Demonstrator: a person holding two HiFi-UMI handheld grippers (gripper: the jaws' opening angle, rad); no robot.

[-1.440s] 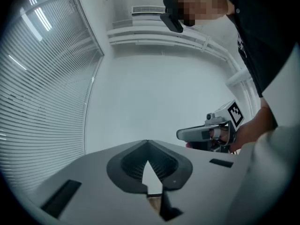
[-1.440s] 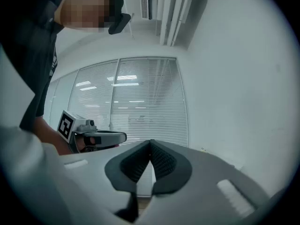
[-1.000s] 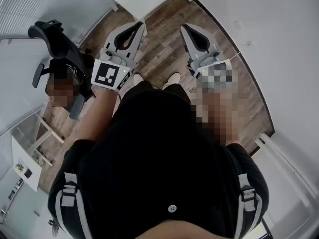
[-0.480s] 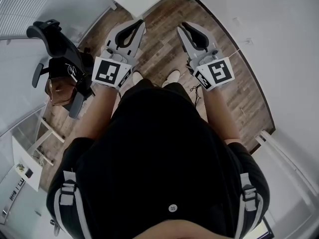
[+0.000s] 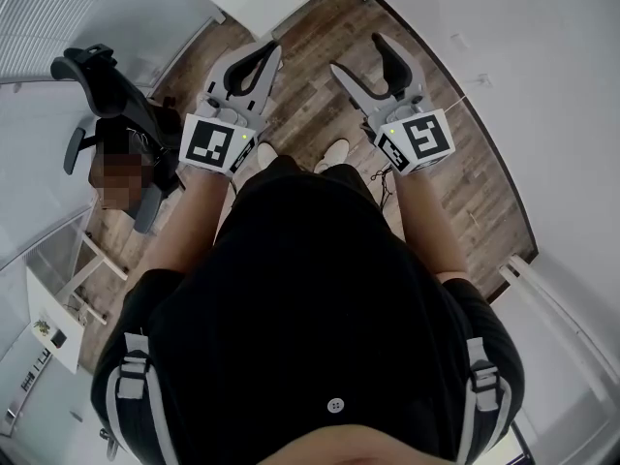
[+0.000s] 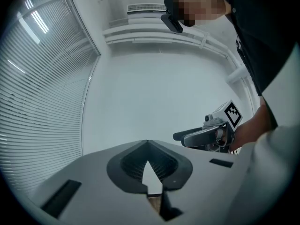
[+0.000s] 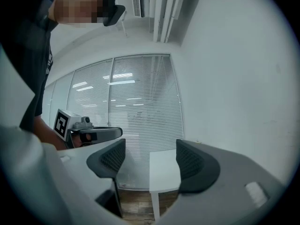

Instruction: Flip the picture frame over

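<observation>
No picture frame shows in any view. Both grippers are held out level in front of the person's body, above the wooden floor (image 5: 310,95). My left gripper (image 5: 268,49) is shut, its dark pads meeting at the tips (image 6: 146,143) with nothing between them. My right gripper (image 5: 357,54) stands open; its jaws have just been opening and the gap (image 7: 150,146) between them is empty. Each gripper sees the other from the side: the right gripper (image 6: 199,136) and the left gripper (image 7: 101,133).
A black office chair (image 5: 107,90) stands at the left on the floor. A white table (image 7: 164,170) is ahead by the blind-covered glass wall (image 7: 140,102). White walls close in at the right (image 5: 523,56). The person's shoes (image 5: 334,153) are below the grippers.
The right gripper's jaws have spread from shut to wide apart. The left gripper has stayed shut and nearly in place.
</observation>
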